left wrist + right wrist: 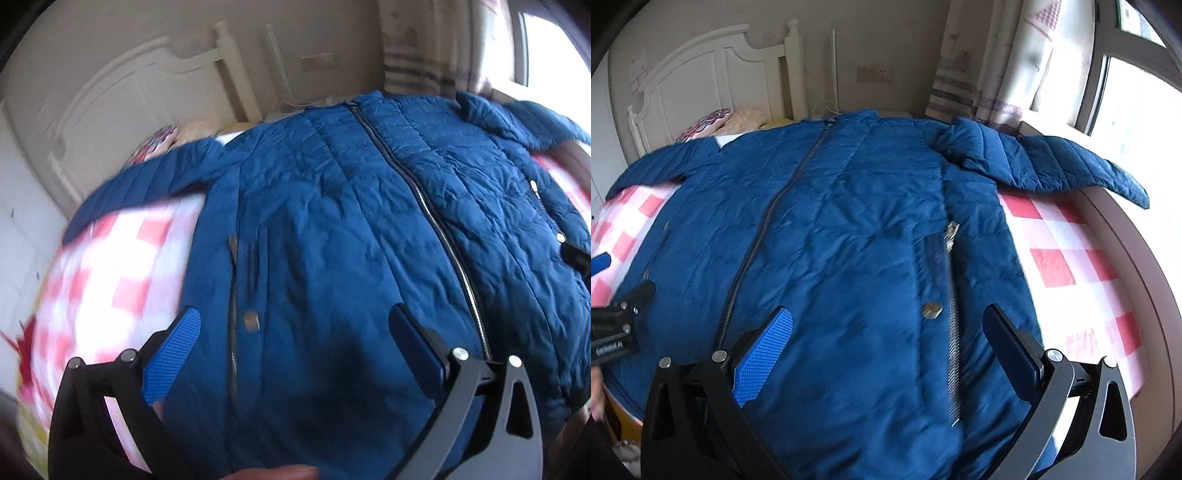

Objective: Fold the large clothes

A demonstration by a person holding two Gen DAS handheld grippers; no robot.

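One blue padded jacket [849, 229] lies spread front-up across my bed, on the pink-and-white checked sheet [1067, 258], its main zipper [768, 221] closed and running away from me toward the white headboard [713, 70]. Two pillows [720, 120] sit at the head end, just past the collar. One sleeve [1052, 166] stretches out toward the curtain [1004, 74] and window [1137, 92], the other sleeve [147, 173] toward the wall side. A pocket zipper [951, 302] and a metal snap [931, 309] lie between my right tool's fingers, and nothing rests on top of the coat.

I hold my right gripper [888, 332] low over the hem, fingers spread wide, gripping nothing. My left gripper [295, 332] hovers over the other half of the hem, equally wide apart and empty; its view is blurred. From the right camera my left tool shows at the left edge, above the coat's side
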